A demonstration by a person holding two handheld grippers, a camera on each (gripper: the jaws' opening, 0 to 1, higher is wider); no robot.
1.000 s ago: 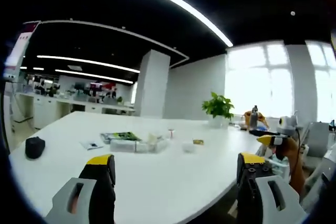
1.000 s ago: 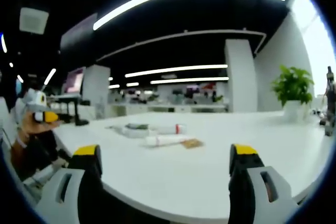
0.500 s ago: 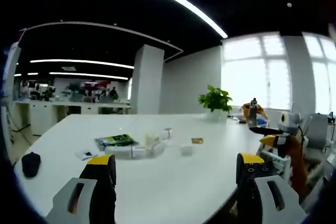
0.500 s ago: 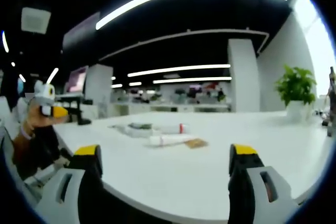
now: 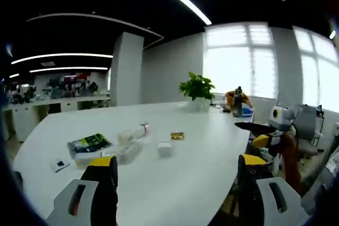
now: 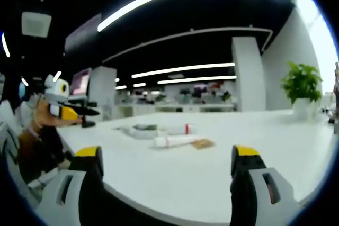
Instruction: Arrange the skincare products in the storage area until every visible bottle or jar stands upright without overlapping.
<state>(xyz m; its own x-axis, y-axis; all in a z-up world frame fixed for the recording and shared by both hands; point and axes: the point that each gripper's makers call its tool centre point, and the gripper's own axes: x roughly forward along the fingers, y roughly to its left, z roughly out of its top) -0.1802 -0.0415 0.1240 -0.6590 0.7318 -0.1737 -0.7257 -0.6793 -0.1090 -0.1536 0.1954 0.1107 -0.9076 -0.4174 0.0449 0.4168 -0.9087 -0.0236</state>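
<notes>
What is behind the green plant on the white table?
Behind the leafy green potted plant, which stands on the white table's far edge, are a bright window and a pale wall. Whatever lies directly behind the leaves is hidden.

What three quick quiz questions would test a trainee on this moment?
1. True or false: the left gripper is shut on a tube.
2. The white tube on the table is: A) upright B) lying down C) held in the right gripper.
3. Fill in: the potted ____ stands at the table's far side.

Key: 1 false, both grippers are open and hold nothing; 2 B; 3 plant.
</notes>
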